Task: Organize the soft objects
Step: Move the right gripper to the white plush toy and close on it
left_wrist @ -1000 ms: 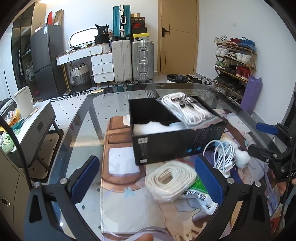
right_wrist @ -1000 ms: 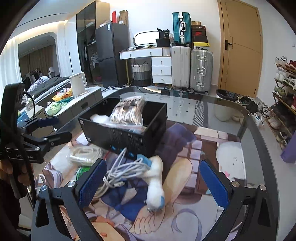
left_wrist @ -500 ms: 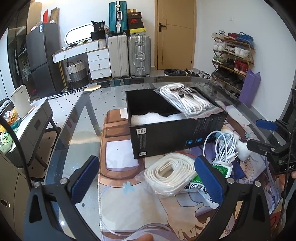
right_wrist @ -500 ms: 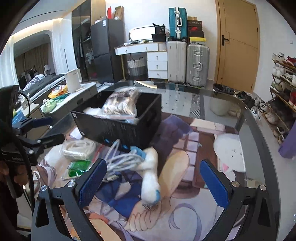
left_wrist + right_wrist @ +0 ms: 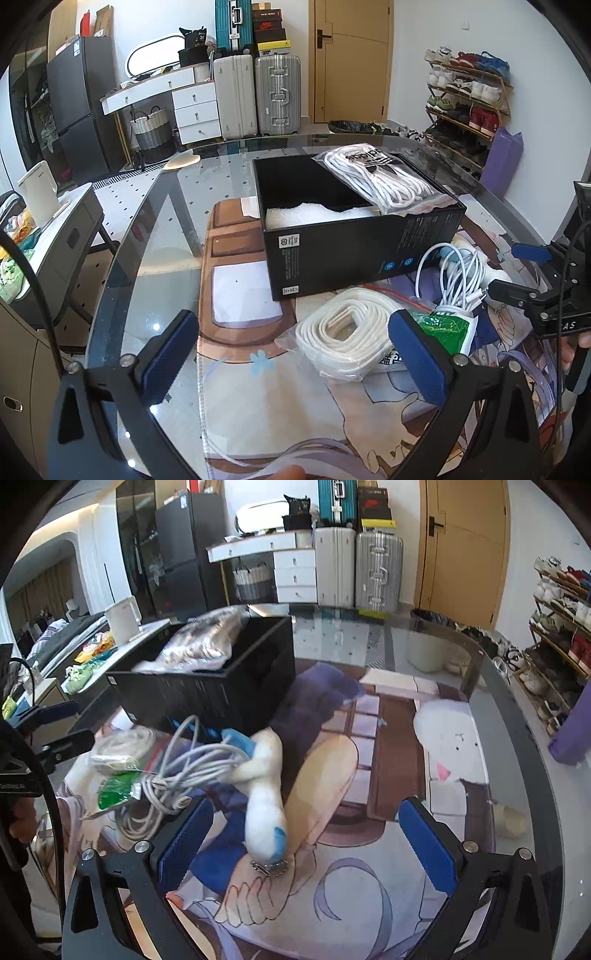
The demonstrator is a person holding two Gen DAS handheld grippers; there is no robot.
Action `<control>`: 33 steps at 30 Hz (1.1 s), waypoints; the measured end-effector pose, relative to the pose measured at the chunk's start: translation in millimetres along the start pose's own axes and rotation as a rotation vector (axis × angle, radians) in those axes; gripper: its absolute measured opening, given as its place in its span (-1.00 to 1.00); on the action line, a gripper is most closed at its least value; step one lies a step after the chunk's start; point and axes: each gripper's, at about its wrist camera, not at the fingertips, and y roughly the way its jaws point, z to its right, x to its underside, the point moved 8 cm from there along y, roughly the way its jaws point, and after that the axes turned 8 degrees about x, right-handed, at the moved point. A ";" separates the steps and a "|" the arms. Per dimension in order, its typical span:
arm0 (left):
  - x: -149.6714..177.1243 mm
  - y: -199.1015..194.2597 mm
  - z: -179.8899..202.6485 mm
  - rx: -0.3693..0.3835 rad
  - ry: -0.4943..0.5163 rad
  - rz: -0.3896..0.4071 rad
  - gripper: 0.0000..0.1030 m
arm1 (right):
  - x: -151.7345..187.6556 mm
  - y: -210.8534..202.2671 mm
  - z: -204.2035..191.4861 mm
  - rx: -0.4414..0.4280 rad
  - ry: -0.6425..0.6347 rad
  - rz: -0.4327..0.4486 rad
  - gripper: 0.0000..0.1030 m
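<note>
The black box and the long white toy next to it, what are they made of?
The black box looks like matte cardboard: thin flat walls, sharp folded edges, printed labels. The long white toy looks like fuzzy plush fabric, probably stuffed: soft blurry outline, rounded shape, blue patches, a small metal chain at one end.

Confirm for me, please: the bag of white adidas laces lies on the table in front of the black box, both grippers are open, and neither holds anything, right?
Not quite. The left wrist view shows the bag of white adidas laces resting on the black box, across its open top, not on the table. The rest holds: the left gripper and right gripper are open and empty.
</note>
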 end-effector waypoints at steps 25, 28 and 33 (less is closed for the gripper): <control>5.2 4.0 -9.8 0.008 -0.035 -0.037 1.00 | -1.4 31.3 -16.5 -0.014 -0.099 -0.079 0.39; 5.2 4.2 -9.2 0.013 -0.037 -0.038 1.00 | -0.4 28.7 -15.2 -0.022 -0.091 -0.073 0.21; 4.9 4.9 -9.1 0.008 -0.036 -0.041 1.00 | 2.8 23.3 -13.4 -0.015 -0.082 -0.057 -0.14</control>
